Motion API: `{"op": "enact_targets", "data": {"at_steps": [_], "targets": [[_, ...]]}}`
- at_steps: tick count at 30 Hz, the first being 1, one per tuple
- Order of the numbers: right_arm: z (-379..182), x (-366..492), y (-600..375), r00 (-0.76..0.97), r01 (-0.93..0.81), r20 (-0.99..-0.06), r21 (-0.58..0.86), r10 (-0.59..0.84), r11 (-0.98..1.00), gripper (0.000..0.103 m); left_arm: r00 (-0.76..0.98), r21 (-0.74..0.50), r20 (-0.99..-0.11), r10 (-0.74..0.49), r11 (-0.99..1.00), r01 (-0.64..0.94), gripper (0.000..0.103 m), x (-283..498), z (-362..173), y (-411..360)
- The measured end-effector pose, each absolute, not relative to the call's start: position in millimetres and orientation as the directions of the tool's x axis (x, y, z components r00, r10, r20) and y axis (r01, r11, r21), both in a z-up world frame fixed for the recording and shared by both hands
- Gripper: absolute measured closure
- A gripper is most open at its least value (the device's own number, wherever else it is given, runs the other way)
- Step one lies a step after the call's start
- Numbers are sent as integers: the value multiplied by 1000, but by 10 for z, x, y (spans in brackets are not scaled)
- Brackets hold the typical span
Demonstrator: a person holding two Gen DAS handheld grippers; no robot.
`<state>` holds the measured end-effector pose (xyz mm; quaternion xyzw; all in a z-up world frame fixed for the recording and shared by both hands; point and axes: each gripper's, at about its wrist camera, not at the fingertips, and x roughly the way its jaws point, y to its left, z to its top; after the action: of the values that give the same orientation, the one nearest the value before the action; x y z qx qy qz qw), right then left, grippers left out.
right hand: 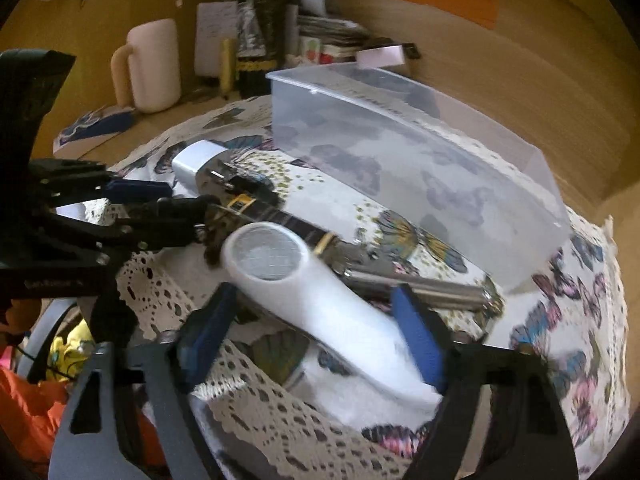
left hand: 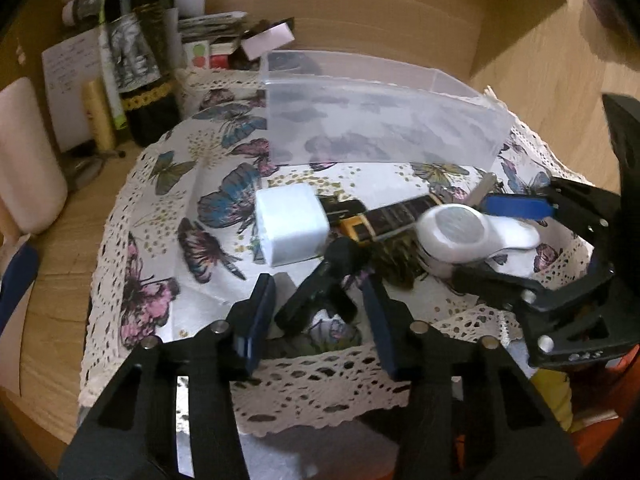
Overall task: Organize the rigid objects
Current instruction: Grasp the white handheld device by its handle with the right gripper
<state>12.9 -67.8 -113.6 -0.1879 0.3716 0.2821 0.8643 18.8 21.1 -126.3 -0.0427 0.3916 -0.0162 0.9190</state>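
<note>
1. Two grippers: left gripper spread around a black clip; right gripper spread astride a white handled device, not visibly squeezing.
2. No readable writing (bottle label blurred).
3. Device's long axis running diagonally, round mesh head away from the right gripper.
4. Nearby on the butterfly cloth: white cube, dark strip, metal tool, clear bin behind.

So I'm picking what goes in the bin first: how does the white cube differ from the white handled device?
The white cube is compact and blocky; the white handled device is long, with a round mesh face. The cube lies free of both tools; the device's handle sits between the right tool's open fingers. Both are white and lie on the butterfly cloth, outside the clear bin.
</note>
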Motion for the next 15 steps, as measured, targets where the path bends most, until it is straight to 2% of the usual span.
{"op": "enact_targets", "data": {"at_steps": [4, 6, 15], "targets": [[-1159, 158, -676, 552, -634, -749, -92, 366, 768, 55, 701, -81, -709, -71, 997, 19, 68, 170, -1281, 158], [-1171, 175, -681, 544, -628, -752, -72, 372, 775, 68, 707, -80, -704, -68, 997, 15, 68, 172, -1282, 146], [-1008, 54, -968, 618, -541, -690, -25, 377, 841, 69, 728, -84, -683, -59, 996, 1, 69, 66, -1211, 157]]}}
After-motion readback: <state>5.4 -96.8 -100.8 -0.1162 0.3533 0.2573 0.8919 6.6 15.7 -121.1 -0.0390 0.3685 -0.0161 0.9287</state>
